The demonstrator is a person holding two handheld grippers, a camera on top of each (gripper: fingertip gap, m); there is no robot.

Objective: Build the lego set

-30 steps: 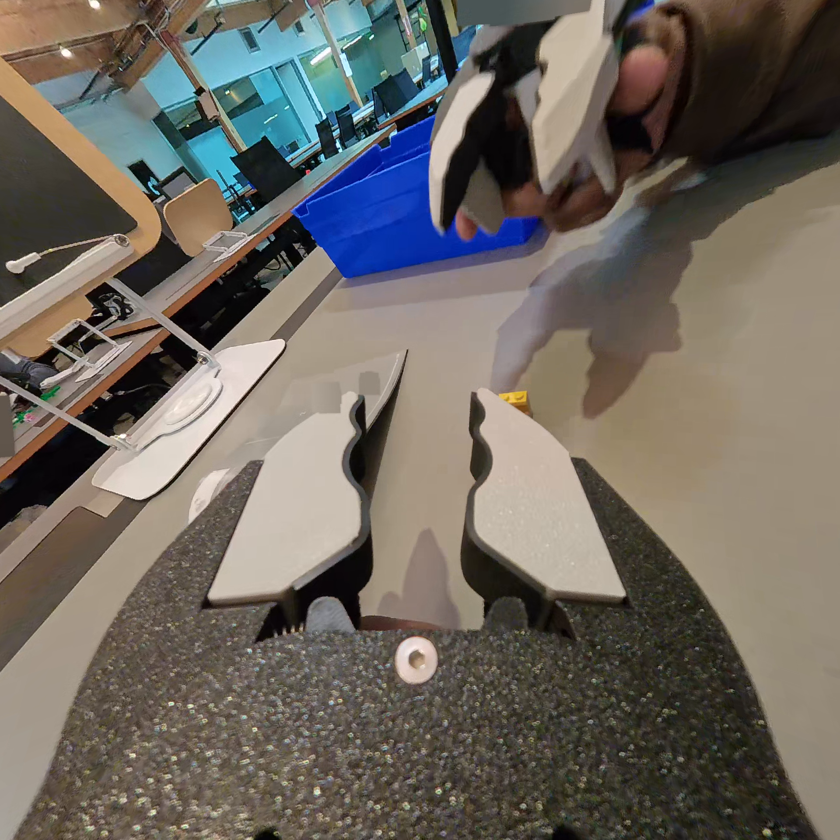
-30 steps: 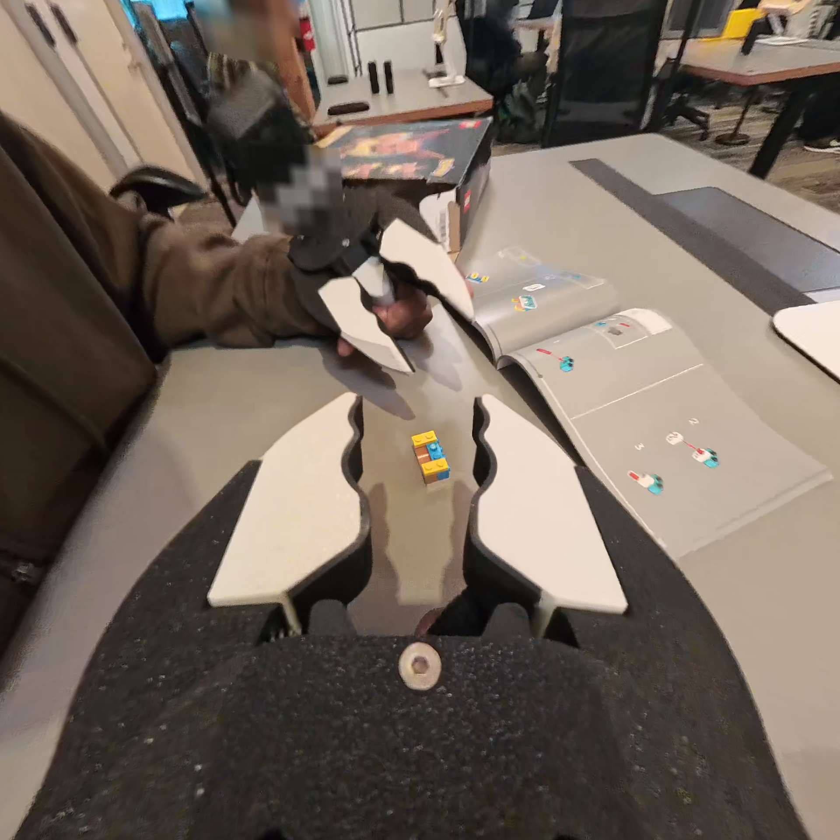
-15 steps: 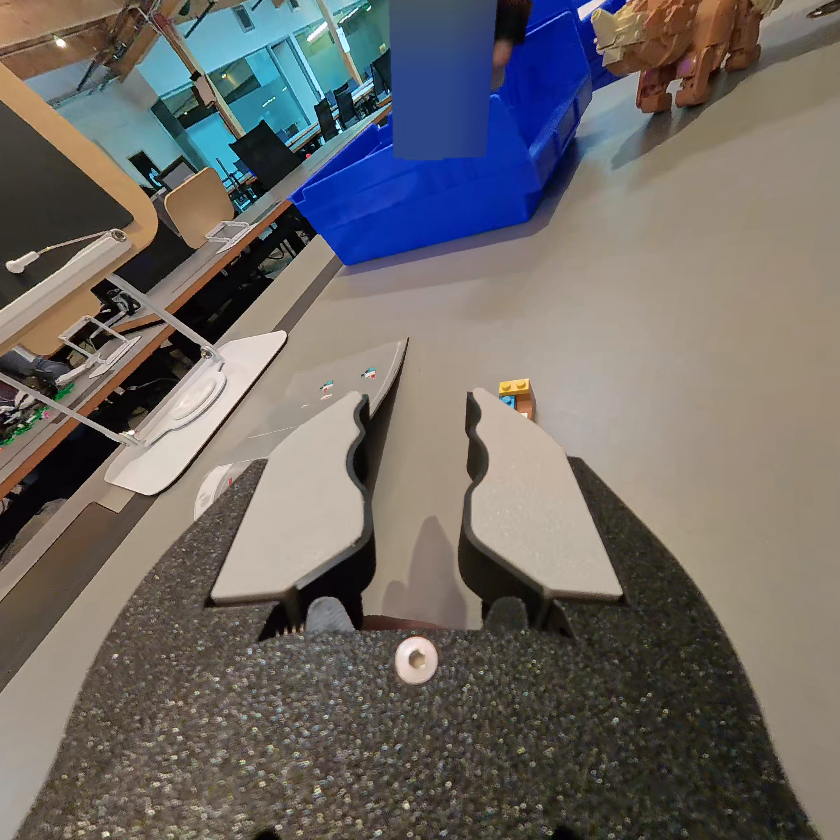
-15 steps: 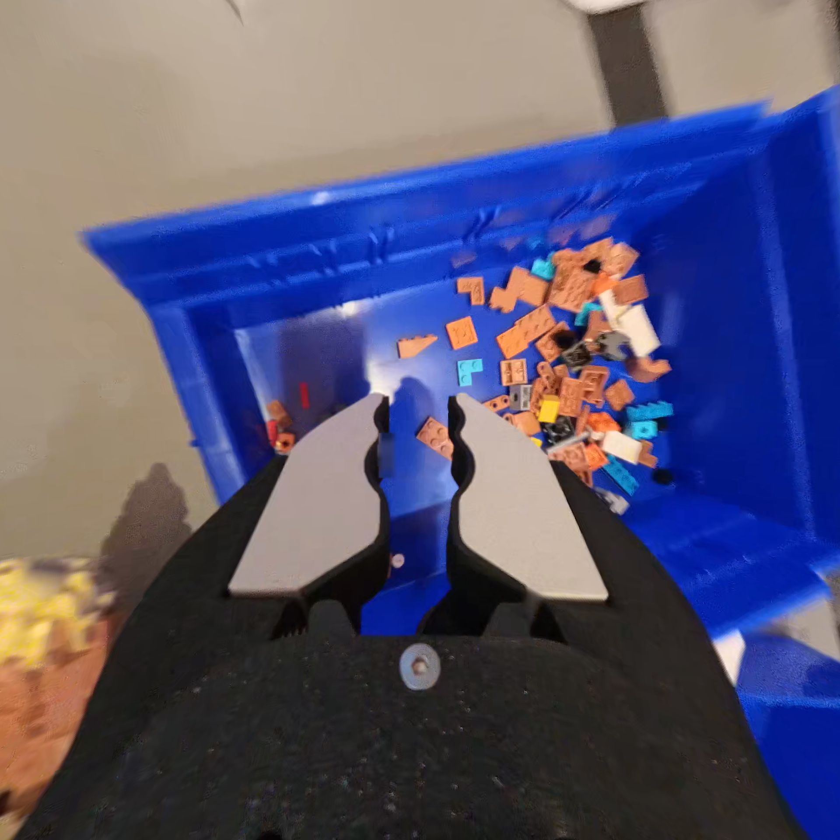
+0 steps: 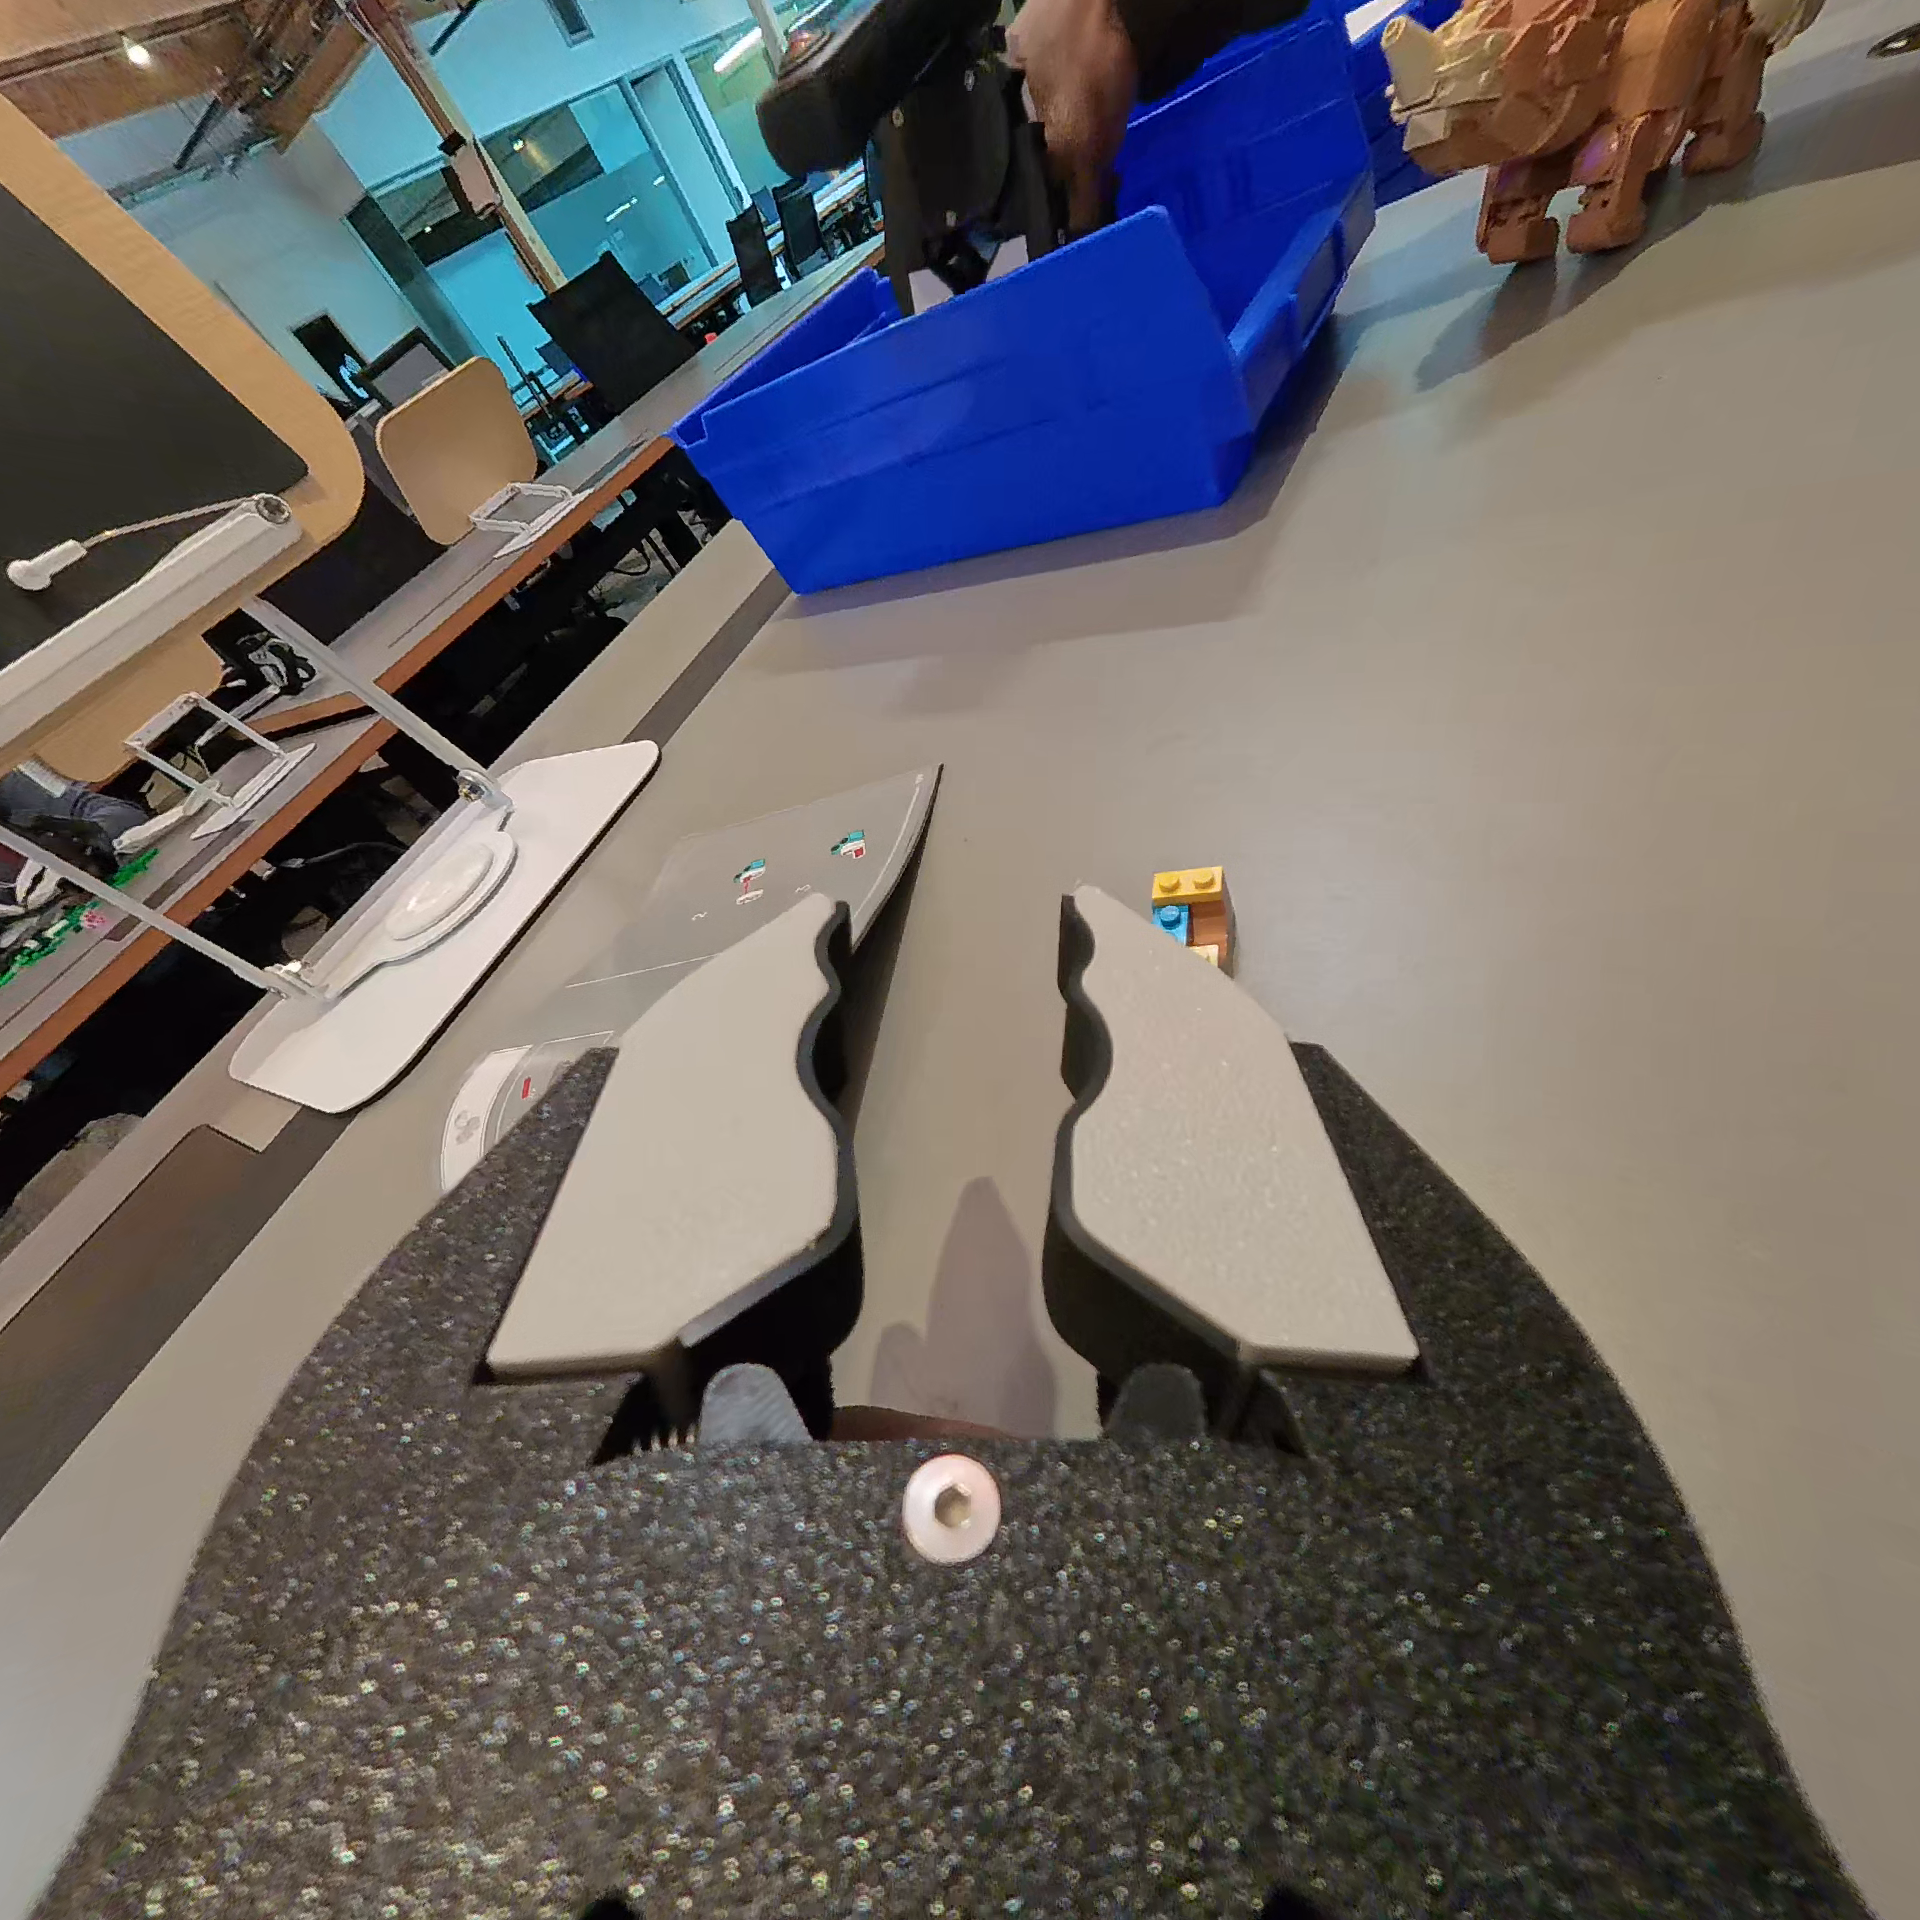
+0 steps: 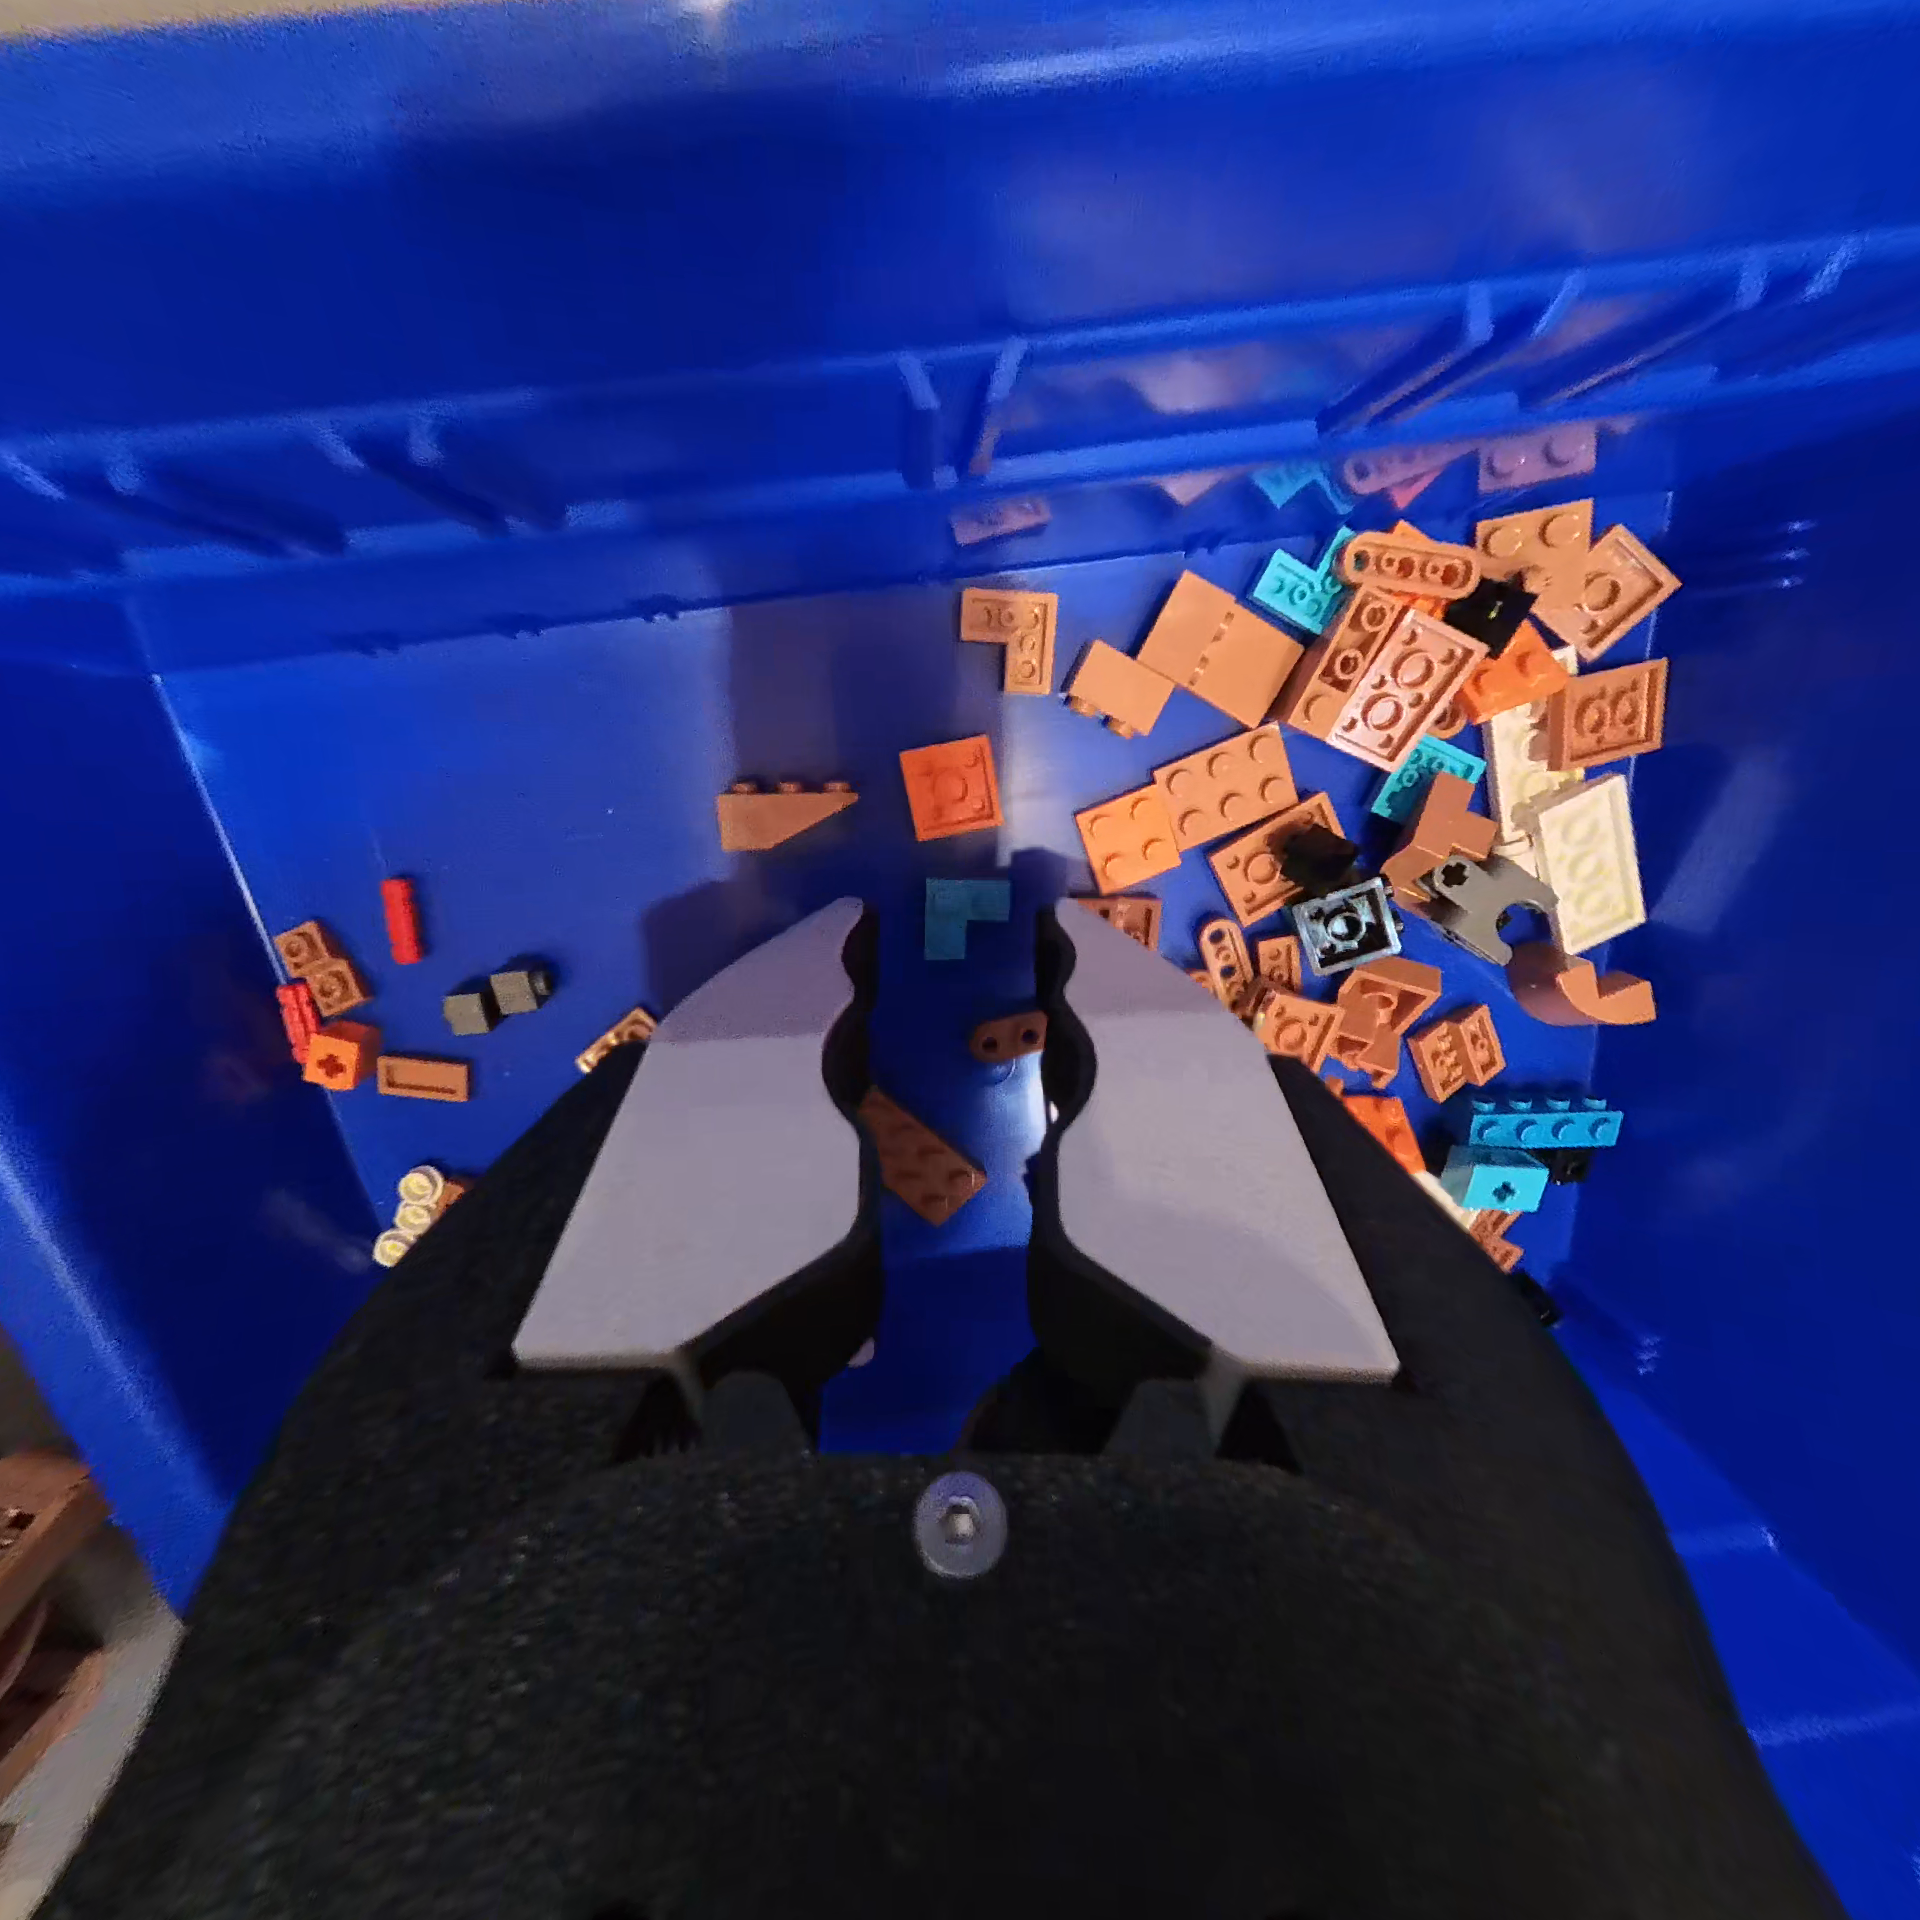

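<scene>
Bin (image 6: 436, 727) closer than half a second ago: my right gripper (image 6: 951, 914) has dropped in past the rim, blue walls on three sides, jaws parted and empty, a shade wider than before. Teal L-shaped plate (image 6: 961, 914) lies on the bin floor just beyond the tips; small brown two-hole piece (image 6: 1006, 1037) between them. Loose bricks (image 6: 1382, 790) heaped toward the right wall; the left half of the floor is mostly bare, with room to move. My left gripper (image 5: 951, 909) is unmoved over the worktop (image 5: 1507, 831), jaws apart, holding nothing. Small yellow, blue and brown assembly (image 5: 1195, 914) sits just beside its right tip. Open instruction booklet (image 5: 790, 883) under the left tip. Brown built animal (image 5: 1579, 114) far right.
</scene>
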